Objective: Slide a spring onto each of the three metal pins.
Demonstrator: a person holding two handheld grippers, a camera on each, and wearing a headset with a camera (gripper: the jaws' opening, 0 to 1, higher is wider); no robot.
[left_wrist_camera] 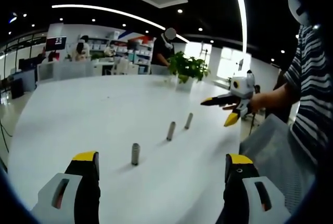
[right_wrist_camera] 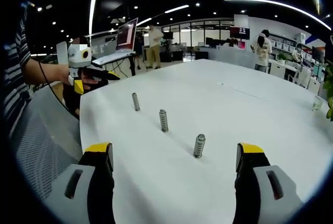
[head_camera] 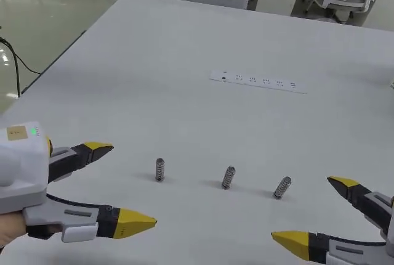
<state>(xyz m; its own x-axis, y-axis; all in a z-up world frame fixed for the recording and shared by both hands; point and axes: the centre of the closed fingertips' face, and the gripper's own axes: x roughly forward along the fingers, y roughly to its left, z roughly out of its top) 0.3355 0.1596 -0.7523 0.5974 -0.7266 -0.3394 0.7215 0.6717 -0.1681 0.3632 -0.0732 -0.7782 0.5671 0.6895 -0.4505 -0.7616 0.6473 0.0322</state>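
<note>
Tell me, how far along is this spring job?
Done, by the look of it: three grey coiled metal springs stand upright in a row on the white table, as if each sits on a pin; the pins are hidden. In hand: nothing, since the left gripper and right gripper are open and empty. Left: probably nothing.
</note>
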